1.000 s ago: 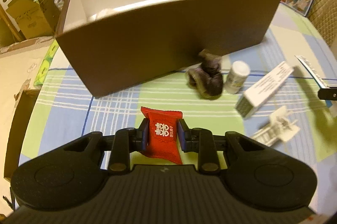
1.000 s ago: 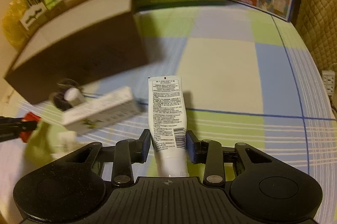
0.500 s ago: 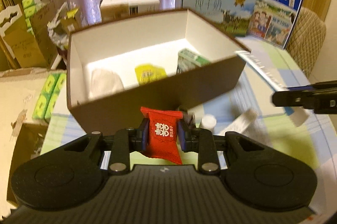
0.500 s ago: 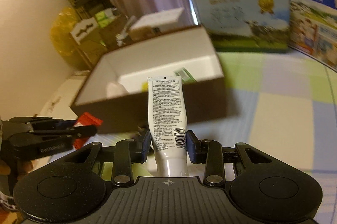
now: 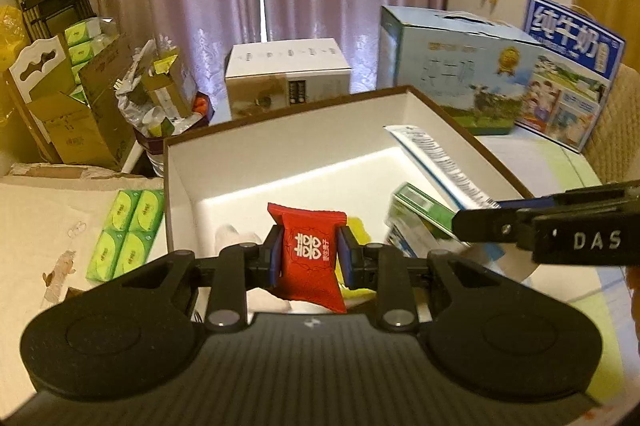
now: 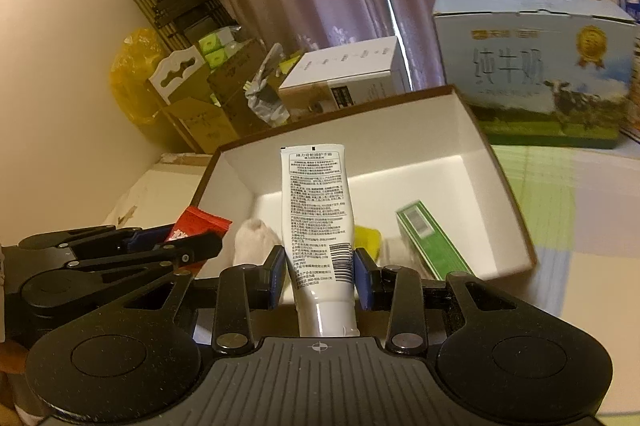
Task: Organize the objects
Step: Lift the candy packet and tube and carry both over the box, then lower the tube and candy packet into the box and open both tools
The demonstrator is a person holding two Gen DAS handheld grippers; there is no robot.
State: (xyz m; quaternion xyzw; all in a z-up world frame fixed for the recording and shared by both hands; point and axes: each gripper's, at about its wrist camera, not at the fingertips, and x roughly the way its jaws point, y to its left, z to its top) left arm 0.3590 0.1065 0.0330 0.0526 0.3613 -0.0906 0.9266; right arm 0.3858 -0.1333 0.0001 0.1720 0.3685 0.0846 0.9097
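Showing both grippers risen from tablecloth level to above open box [image 5: 460,129], so drop-off seemed near. Left gripper [image 5: 308,256] clenched on red sachet [image 5: 308,250], held over box's near wall. Right gripper [image 6: 320,276] clamped white tube [image 6: 316,209], tube pointing over box interior. Inside lay green carton [image 6: 432,242], yellow packet [image 6: 366,236], pale bundle [image 6: 256,238].

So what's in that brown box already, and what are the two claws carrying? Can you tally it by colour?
In the brown box:
White: 1, a soft bundle
Yellow: 1, a packet
Green: 1, a carton

Carried:
Red: 1, a sachet, in the left gripper
White: 1, a tube, in the right gripper

Total: 5
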